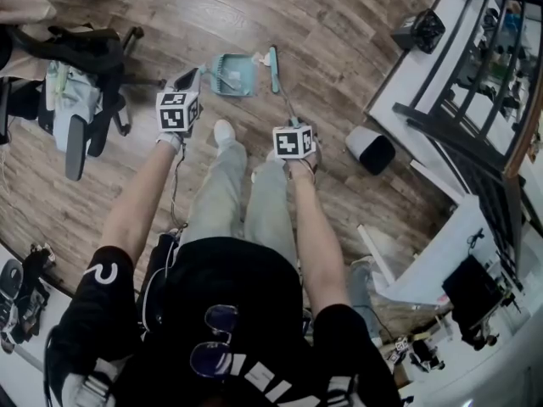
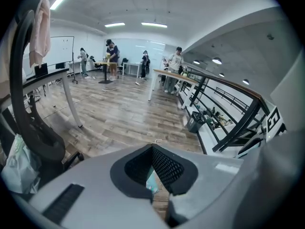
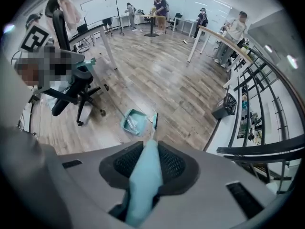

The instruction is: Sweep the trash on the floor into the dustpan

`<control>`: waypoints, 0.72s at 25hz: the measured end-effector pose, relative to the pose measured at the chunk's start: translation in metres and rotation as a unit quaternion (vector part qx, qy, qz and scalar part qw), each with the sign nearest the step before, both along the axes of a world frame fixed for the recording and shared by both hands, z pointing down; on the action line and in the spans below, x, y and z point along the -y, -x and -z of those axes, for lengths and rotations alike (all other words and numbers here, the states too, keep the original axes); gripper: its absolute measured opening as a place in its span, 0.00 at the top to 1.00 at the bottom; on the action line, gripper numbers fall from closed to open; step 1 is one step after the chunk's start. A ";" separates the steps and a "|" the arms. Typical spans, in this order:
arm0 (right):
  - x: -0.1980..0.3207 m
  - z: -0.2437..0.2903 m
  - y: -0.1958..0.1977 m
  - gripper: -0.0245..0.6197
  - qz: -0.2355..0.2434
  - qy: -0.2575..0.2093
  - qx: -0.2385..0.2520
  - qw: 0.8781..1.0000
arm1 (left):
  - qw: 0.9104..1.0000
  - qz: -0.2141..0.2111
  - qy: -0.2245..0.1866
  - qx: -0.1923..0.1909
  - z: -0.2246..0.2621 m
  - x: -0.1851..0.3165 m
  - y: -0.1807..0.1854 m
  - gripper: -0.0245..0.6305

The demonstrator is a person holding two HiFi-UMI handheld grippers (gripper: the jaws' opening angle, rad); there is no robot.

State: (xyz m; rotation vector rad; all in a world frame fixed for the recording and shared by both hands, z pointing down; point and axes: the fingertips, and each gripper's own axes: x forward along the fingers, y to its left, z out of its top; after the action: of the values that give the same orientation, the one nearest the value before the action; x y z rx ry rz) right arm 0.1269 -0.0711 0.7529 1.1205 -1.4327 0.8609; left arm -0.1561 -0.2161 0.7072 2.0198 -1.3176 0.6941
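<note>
The dustpan (image 1: 231, 75) lies on the floor (image 1: 339, 24) ahead of the person's feet. The head of the broom (image 1: 274, 68) rests just beside it on the right. The broom's handle runs back from there into the jaws of the right gripper (image 1: 291, 122). The left gripper (image 1: 188, 80) hangs above the floor just left of the dustpan. A chair (image 1: 93, 53) stands well to the left. On the right, a bin (image 1: 370, 149) sits near the person's right foot, a basket (image 1: 418, 30) lies farther off along the same side, and a railing (image 1: 475, 100) runs beyond both. A table (image 3: 214, 35) stands far off, with people (image 3: 159, 6) near it.
</note>
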 end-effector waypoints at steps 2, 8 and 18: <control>-0.005 0.000 0.011 0.82 0.004 0.005 0.010 1.000 | 1.000 -0.004 0.002 -0.002 0.000 -0.001 -0.002 0.96; -0.018 0.007 0.047 0.83 0.014 0.025 0.059 0.998 | 1.000 -0.009 0.001 -0.005 -0.001 -0.002 -0.005 0.96; -0.016 0.022 0.035 0.83 -0.002 0.016 0.065 0.998 | 1.000 -0.016 0.002 -0.006 0.002 -0.004 -0.007 0.96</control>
State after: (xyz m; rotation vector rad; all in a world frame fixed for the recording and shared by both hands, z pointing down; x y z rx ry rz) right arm 0.0914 -0.0552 0.7306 1.0587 -1.5174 0.9710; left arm -0.1490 -0.2125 0.7056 2.0439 -1.2780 0.6965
